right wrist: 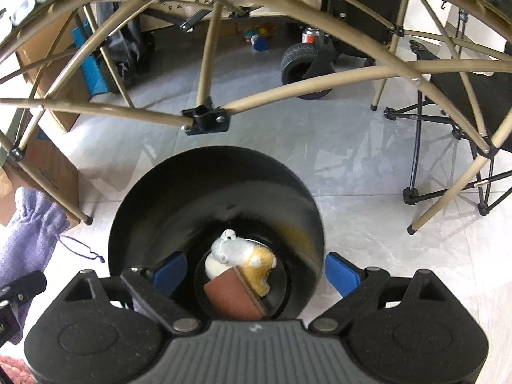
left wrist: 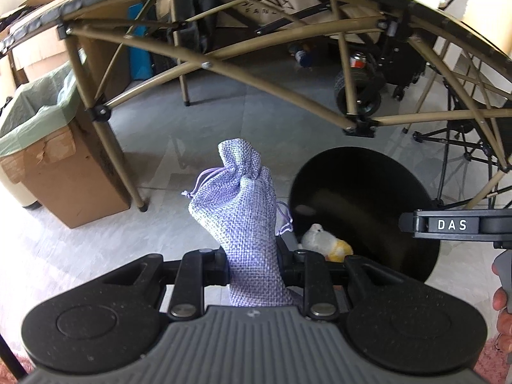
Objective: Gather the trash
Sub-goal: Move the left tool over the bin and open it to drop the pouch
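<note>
**Ana:** Tongs first: the left gripper (left wrist: 252, 268) is clamped tight on the lilac pouch (left wrist: 240, 204), which stands up from the jaws at centre frame in the left wrist view.

**Ben:** And the right gripper (right wrist: 256, 275)?

**Ana:** Jaws spread wide, blue pads either side of the black bin (right wrist: 214, 224). The pads seem to straddle its wall; whether they press on it I cannot tell.

**Ben:** What's inside already?

**Ana:** A small plush toy (right wrist: 243, 256) and a brown block (right wrist: 233, 297) lie at the bottom, lower centre in the right wrist view.

**Ben:** So the pouch goes in next, I'd judge.

**Ana:** Likely. In the left wrist view the bin's mouth sits just right of the pouch. Carry the pouch over the opening, well inside the rim, before letting go; it is soft and its drawstring (left wrist: 286, 224) dangles, so it could catch on the edge.

**Ben:** Any obstacles?

**Ana:** The folding table frame (left wrist: 208, 64) arches across the upper frame, so keep low. The lined cardboard box (left wrist: 60, 160) at left is another receptacle, well apart.
</note>
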Motion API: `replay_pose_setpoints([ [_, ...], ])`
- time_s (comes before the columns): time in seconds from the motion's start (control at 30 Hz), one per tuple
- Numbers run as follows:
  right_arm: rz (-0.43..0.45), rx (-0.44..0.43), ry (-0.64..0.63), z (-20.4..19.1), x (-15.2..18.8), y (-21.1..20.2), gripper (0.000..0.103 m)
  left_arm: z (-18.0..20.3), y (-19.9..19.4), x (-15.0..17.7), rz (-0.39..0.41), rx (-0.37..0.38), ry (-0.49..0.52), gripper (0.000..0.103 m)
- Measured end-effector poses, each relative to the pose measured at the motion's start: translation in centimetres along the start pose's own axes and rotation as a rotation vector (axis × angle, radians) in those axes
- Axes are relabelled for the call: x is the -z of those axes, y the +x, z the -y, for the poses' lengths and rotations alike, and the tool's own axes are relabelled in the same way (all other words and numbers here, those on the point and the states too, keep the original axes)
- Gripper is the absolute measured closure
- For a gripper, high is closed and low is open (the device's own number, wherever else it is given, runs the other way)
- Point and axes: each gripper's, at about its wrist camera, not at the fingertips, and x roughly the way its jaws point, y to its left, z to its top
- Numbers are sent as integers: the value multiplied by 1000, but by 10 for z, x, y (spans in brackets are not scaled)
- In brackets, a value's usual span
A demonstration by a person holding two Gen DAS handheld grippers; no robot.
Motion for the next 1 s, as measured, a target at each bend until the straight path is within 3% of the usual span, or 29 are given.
replay_pose_setpoints([
  [0.57, 92, 21, 140, 72, 3, -34, 10, 78, -3, -13, 17, 81, 111, 78],
  [1.0, 112, 58, 236, 117, 13, -38, 10, 110, 18, -19, -47, 115, 120, 78],
])
